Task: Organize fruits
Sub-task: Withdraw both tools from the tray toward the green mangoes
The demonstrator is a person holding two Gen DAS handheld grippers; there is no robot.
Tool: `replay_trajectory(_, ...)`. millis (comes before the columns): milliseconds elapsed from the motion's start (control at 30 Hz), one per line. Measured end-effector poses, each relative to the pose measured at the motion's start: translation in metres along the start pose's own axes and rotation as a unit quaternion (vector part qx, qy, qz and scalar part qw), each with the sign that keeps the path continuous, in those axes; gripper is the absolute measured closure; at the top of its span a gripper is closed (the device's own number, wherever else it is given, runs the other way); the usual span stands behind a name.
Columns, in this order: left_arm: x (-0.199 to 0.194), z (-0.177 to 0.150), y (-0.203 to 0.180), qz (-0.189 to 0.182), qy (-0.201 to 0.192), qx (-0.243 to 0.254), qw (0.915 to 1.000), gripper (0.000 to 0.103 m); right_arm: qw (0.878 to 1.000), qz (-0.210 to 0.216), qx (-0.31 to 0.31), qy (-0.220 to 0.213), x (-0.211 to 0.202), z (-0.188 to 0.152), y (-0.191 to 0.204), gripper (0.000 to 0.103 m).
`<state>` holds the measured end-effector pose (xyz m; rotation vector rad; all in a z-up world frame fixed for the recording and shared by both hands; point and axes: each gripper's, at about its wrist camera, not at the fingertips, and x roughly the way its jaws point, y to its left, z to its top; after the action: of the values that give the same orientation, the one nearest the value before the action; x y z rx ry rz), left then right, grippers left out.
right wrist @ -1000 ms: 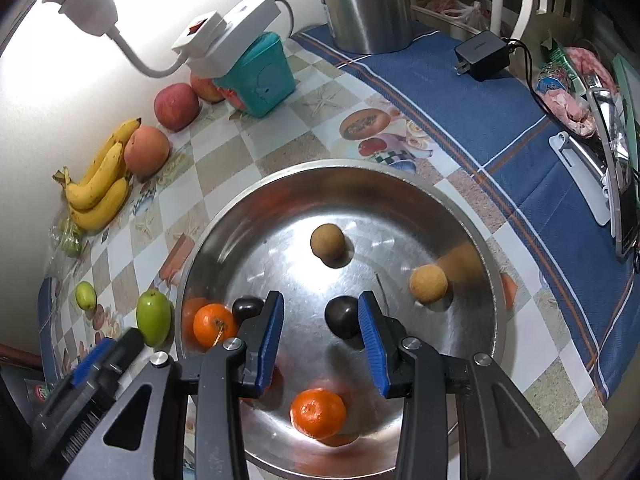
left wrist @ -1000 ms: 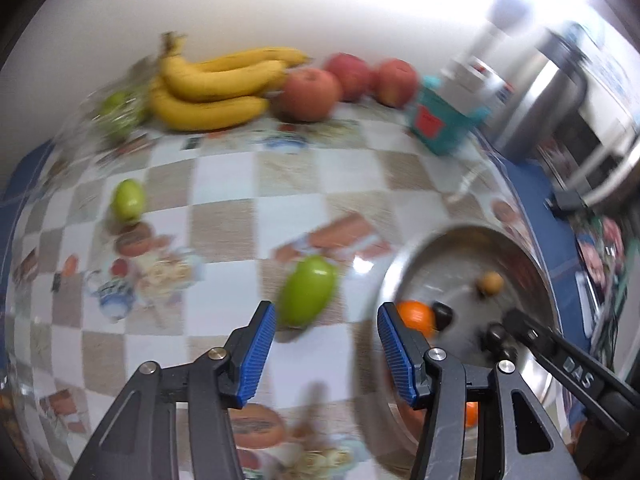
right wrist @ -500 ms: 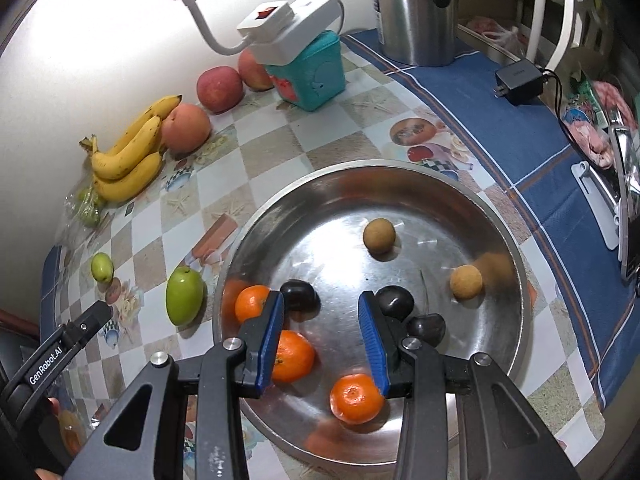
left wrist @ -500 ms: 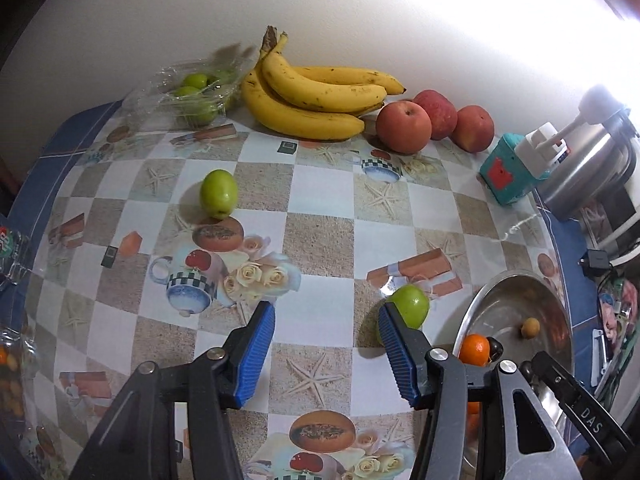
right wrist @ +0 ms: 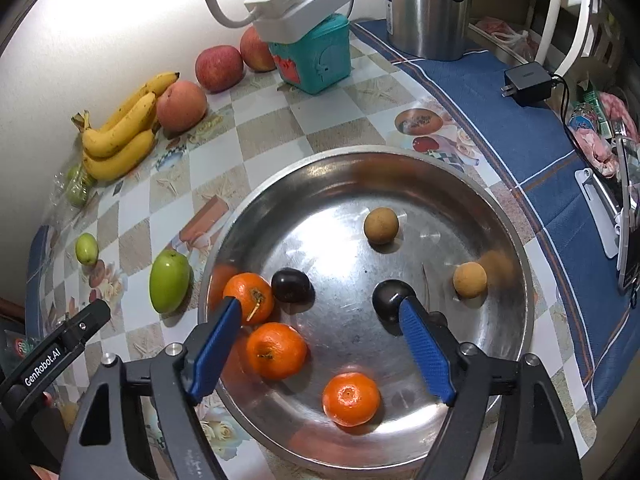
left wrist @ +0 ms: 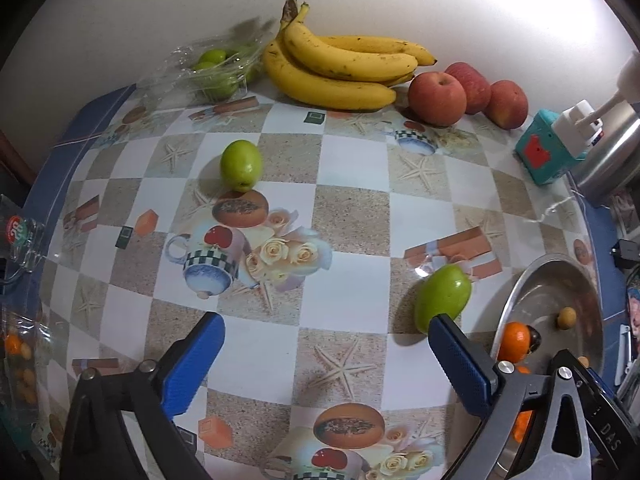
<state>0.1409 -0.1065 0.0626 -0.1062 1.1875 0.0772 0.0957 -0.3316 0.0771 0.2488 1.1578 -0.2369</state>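
Note:
A steel bowl point(right wrist: 472, 184) holds three mandarins point(right wrist: 276, 350), dark plums point(right wrist: 291, 285) and two small tan fruits point(right wrist: 381, 225). My right gripper point(right wrist: 320, 320) is open and empty above the bowl's near side. A large green fruit point(left wrist: 442, 297) lies on the table just left of the bowl point(left wrist: 520, 292); it also shows in the right wrist view point(right wrist: 169, 281). My left gripper point(left wrist: 326, 350) is open and empty, with its right finger just in front of that fruit. A smaller green fruit point(left wrist: 241, 165) lies farther left.
Bananas point(left wrist: 340, 68), three apples point(left wrist: 437, 98) and a bag of green fruits point(left wrist: 212, 70) line the wall. A teal box point(right wrist: 316, 60) with a white power strip point(right wrist: 300, 4), a steel kettle point(right wrist: 428, 4) and a black charger point(right wrist: 528, 82) stand at the right.
My left gripper pulled back and to the left, so the large green fruit sits by its right finger. Both grippers opened wider. Fruits in the bowl shifted as the right view drew back.

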Motion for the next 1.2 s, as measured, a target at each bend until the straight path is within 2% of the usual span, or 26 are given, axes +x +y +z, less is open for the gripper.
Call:
replay_trajectory(67, 0.001, 0.000, 0.000, 0.003, 0.001, 0.000, 1.0000, 0.000, 1.000, 0.000, -0.001, 0.000, 0.001, -0.001, 0.000, 0.021)
replay_trajectory(100, 0.002, 0.000, 0.000, 0.006, 0.002, 0.001, 1.0000, 0.000, 1.000, 0.000, -0.002, 0.000, 0.001, -0.001, 0.000, 0.017)
replay_trajectory(133, 0.002, 0.000, 0.000, 0.009, 0.002, 0.003, 1.0000, 0.000, 1.000, 0.000, -0.003, 0.000, 0.001, -0.001, 0.001, 0.008)
replay_trajectory(200, 0.002, 0.000, 0.000, 0.015, 0.001, 0.005, 0.9999, 0.000, 1.000, -0.001, -0.007, -0.004, 0.002, -0.001, 0.002, 0.005)
replay_trajectory(833, -0.005, 0.004, 0.005, 0.047, -0.015, 0.027, 0.9984, 0.000, 0.999, -0.018, -0.021, -0.016, 0.004, -0.003, 0.008, 0.003)
replay_trajectory(1200, -0.016, 0.010, 0.021, 0.084, -0.035, 0.043, 0.9949, 0.000, 0.999, -0.021, -0.025, -0.015, 0.006, -0.004, 0.013, 0.003)
